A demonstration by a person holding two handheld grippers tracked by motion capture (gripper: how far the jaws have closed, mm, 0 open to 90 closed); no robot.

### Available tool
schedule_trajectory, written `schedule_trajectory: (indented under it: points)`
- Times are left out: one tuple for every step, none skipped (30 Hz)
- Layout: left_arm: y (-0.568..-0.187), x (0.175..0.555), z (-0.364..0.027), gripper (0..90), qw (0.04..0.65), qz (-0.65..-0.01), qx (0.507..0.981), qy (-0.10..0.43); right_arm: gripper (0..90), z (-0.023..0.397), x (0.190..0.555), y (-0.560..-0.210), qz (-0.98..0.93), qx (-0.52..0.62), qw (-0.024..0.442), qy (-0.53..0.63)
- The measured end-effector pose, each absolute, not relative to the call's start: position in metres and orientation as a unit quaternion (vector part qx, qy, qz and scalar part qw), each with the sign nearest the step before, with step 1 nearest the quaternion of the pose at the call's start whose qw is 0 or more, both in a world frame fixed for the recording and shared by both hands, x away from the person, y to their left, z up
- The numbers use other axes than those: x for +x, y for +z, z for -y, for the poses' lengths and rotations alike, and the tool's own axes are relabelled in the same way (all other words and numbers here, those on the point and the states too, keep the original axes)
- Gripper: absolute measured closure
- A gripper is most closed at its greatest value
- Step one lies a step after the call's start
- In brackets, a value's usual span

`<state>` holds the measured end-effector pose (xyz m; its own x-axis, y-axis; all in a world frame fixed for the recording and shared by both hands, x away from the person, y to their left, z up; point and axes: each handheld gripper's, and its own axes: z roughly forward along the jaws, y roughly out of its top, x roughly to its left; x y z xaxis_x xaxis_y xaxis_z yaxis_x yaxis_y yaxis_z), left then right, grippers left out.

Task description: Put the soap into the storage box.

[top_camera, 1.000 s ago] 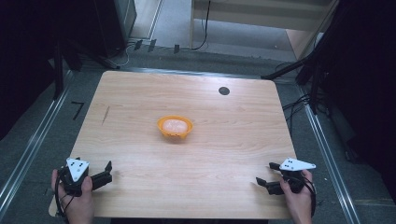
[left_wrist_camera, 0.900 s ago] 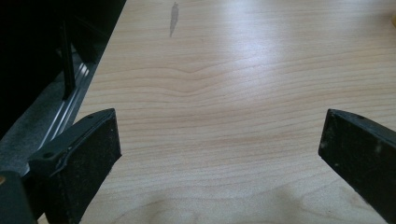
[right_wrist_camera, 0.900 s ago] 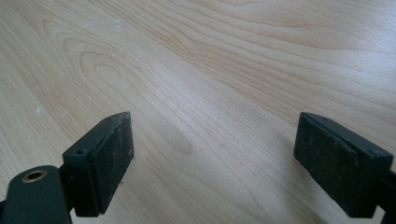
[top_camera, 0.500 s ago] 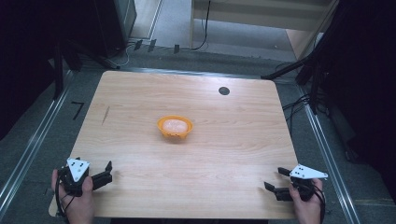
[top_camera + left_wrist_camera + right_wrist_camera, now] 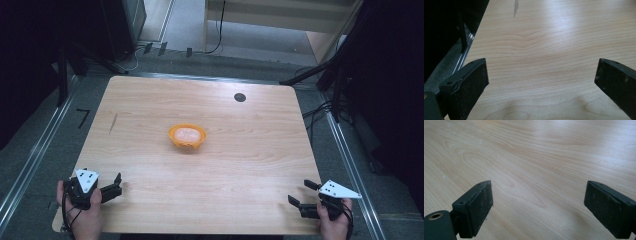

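Observation:
An orange bowl [image 5: 187, 136] with something pale pink inside sits in the middle of the wooden table [image 5: 250, 150]. My left gripper [image 5: 118, 184] rests at the front left corner, held by a hand, its jaws wide apart and pointing right. In the left gripper view, the left gripper [image 5: 541, 77] has bare wood between its fingers [image 5: 471, 82]. My right gripper [image 5: 301, 193] is at the front right corner, open and pointing left. The right gripper view shows the right gripper [image 5: 539, 202] over bare wood, its fingers [image 5: 477, 205] holding nothing.
A small black round disc [image 5: 240, 97] lies near the table's far edge. A dark streak [image 5: 114, 122] marks the wood at the left. Metal rails [image 5: 35, 155] run along the floor on both sides. Cables and dark stands crowd the far floor.
The right gripper has drifted a little to the right and toward the front edge of the table. The left gripper and the bowl have stayed put.

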<state>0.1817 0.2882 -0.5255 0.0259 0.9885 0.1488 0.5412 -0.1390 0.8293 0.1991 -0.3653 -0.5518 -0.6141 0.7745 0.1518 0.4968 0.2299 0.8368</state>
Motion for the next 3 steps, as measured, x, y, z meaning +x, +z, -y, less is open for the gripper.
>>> schedule_trajectory:
  points:
    - [-0.5256,0.1818,-0.2879,0.0,0.294,-0.587,0.652,0.380,9.2,0.3652,0.1991,-0.5518,-0.771,0.412,0.148,0.463]
    - [-0.5255,0.1817,-0.2878,0.0,0.293,-0.586,0.652,0.381,9.2,0.3647,0.1989,-0.5518,-0.772,0.411,0.148,0.462]
    - [-0.5255,0.1815,-0.2876,0.0,0.292,-0.586,0.653,0.380,9.2,0.3643,0.1989,-0.5518,-0.773,0.410,0.148,0.460]
